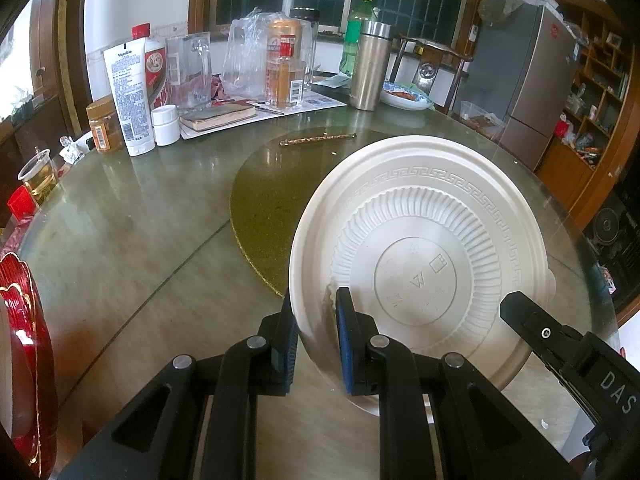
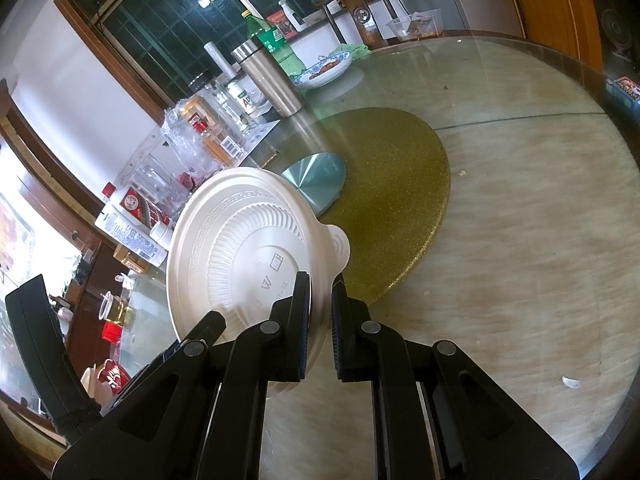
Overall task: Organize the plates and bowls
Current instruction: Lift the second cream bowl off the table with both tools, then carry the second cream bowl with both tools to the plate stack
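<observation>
A white plastic plate (image 1: 420, 256) with a ribbed underside and a key-pattern border is held tilted, bottom towards me, over the glass-topped table (image 1: 140, 240). My left gripper (image 1: 318, 344) is shut on its near-left rim, blue pads on either side. In the right wrist view my right gripper (image 2: 322, 320) is shut on the rim of the same plate (image 2: 240, 248), below a small tab. One of the right gripper's fingers (image 1: 520, 312) shows at the plate's right edge in the left wrist view. A second white rim peeks out just beneath the plate.
A gold glitter mat (image 1: 272, 200) lies mid-table with a thin stick (image 1: 318, 138) on it and a teal metal disc (image 2: 316, 180). Bottles, a tube, jars and a steel flask (image 1: 370, 68) crowd the far side. A red dish (image 1: 24, 340) sits near left; a cup (image 1: 38, 176) beyond.
</observation>
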